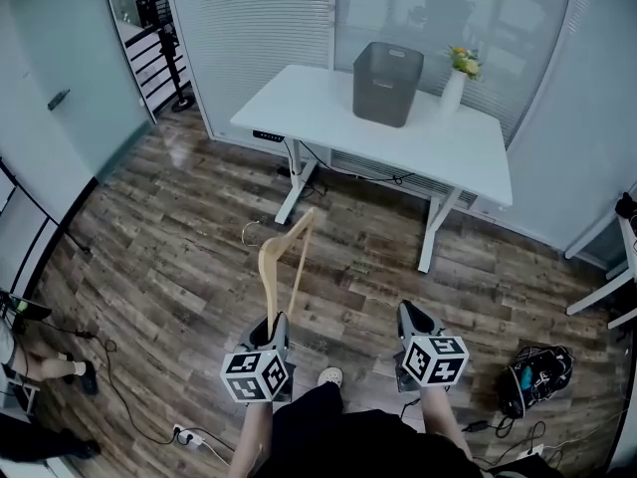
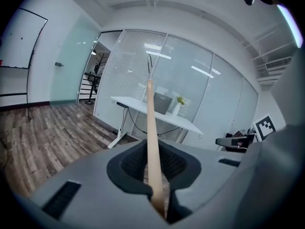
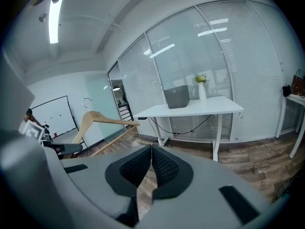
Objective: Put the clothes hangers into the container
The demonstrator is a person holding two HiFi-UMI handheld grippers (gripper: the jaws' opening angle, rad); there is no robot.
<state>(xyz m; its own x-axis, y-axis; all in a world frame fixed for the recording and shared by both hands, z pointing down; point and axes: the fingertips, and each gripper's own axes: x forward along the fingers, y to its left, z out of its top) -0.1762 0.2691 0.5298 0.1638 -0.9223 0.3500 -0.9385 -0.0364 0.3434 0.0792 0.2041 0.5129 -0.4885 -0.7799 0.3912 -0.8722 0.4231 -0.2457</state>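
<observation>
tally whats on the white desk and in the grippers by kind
container: 1
vase with flowers: 1
hanger: 1, clamped in the left gripper
held by the right gripper: 0, jaws together on nothing
total: 3

Wood-plank floor spreads below my left gripper and right gripper. Ahead of both stands a white desk, with a vase on its right end. Behind it are glass walls with blinds. Left of my left gripper is a frosted door. A strip light glows overhead.
</observation>
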